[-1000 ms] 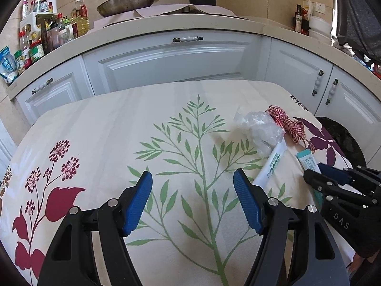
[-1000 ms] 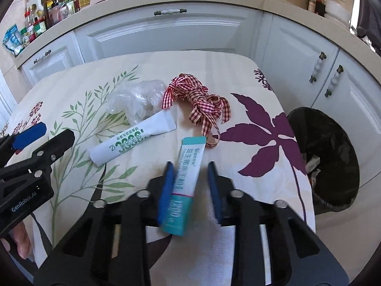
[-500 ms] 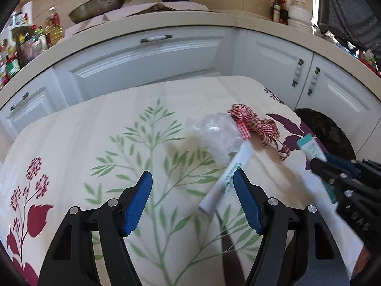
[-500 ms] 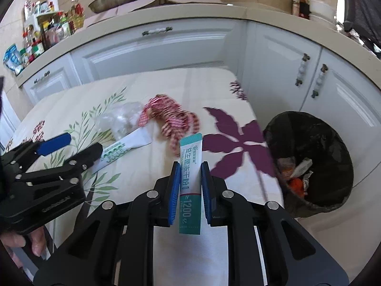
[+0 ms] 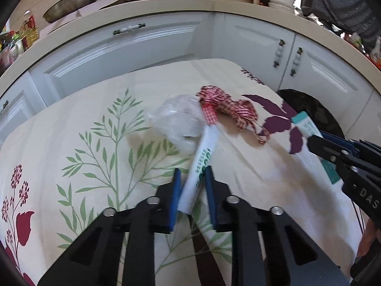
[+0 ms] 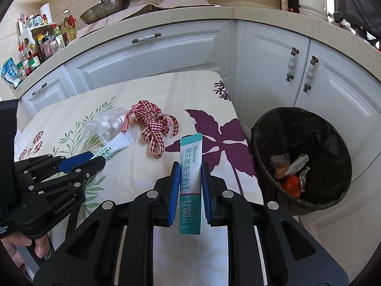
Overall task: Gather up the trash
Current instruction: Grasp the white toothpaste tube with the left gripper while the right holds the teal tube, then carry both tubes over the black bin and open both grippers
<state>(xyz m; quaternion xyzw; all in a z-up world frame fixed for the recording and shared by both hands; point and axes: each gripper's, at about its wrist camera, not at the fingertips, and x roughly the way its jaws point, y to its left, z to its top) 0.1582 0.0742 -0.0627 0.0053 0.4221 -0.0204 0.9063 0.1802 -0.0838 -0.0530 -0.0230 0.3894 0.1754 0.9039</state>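
Done: bin holds some trash, R of our fingers | Now: R gripper clamps teal sachet; L gripper just closed on white sachet | Left: ribbon, plastic wrap ahead of L fingers.

On the table in front of me, a crumpled plastic bag lies left of a tangled ribbon. A sachet runs from just beside the bag toward me, its near end between the fingers of my left gripper. My right gripper holds a second sachet above the table's right edge. Right of the table stands a bin with wrappers in it. Cabinets stand behind, under a counter.
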